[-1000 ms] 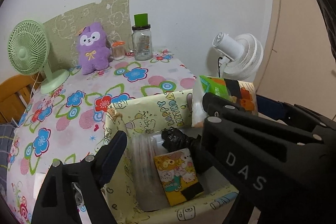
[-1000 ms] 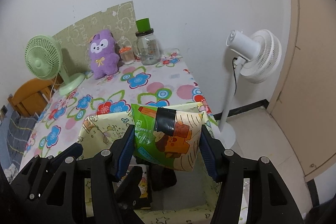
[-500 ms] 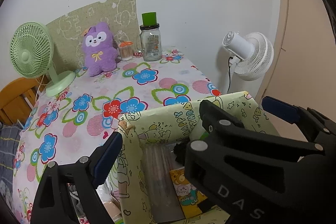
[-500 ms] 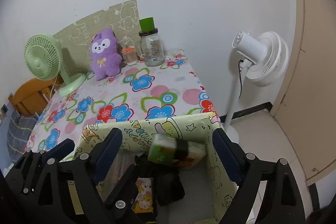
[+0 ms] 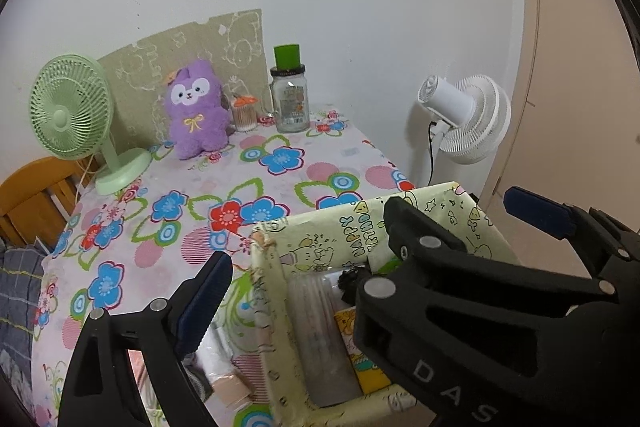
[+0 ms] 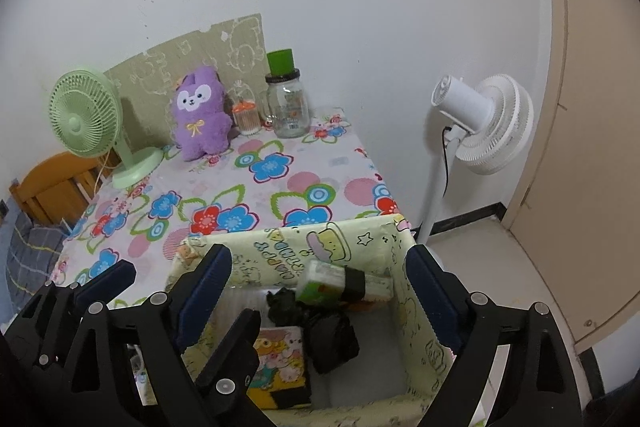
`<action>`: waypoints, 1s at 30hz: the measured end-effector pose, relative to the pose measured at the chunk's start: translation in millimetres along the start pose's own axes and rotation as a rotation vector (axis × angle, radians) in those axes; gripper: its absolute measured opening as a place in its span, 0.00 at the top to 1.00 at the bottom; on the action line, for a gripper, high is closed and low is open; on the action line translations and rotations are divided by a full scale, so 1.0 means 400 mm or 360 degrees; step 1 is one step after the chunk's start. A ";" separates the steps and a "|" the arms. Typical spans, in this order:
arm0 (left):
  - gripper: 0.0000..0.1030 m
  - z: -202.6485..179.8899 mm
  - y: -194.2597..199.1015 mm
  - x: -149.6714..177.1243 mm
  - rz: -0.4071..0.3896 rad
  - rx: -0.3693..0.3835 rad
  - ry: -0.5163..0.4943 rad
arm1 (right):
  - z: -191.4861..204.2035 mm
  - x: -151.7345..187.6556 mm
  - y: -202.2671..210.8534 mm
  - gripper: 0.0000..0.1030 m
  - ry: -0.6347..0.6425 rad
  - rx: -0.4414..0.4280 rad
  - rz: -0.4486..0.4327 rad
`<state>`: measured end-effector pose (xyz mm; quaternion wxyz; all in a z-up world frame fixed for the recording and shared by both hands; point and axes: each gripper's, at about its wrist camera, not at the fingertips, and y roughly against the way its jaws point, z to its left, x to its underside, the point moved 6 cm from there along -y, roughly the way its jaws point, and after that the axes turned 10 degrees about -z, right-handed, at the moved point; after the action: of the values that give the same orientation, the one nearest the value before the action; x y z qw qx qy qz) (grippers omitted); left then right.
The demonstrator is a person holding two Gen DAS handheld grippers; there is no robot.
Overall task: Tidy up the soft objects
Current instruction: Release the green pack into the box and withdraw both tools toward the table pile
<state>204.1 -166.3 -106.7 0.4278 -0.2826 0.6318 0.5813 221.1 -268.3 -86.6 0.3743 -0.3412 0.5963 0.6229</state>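
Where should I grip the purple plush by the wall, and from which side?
Grip the purple plush across its body below the face, coming from the front over the table. It sits upright against the board, so its back is blocked, and its soft middle should compress.

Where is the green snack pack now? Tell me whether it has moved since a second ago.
Yes. The green snack pack has dropped from between the right gripper's fingers into the yellow box, against its far wall.

One purple plush rabbit (image 6: 202, 115), two fans, a green desk fan (image 6: 86, 117) and a white standing fan (image 6: 486, 123), one green-capped glass jar (image 6: 287, 105), one yellow cartoon-print box (image 6: 372, 247), one green snack packet (image 6: 344, 285), two black tools
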 end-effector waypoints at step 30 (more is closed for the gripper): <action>0.07 0.160 0.267 0.018 -0.0210 -0.0044 0.0043 | 0.222 0.019 0.249 0.03 0.0078 -0.0043 -0.0178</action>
<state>123.1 -85.2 -57.8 0.4527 -0.3375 0.6095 0.5565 132.3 -180.0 -39.5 0.3890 -0.3942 0.5769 0.6004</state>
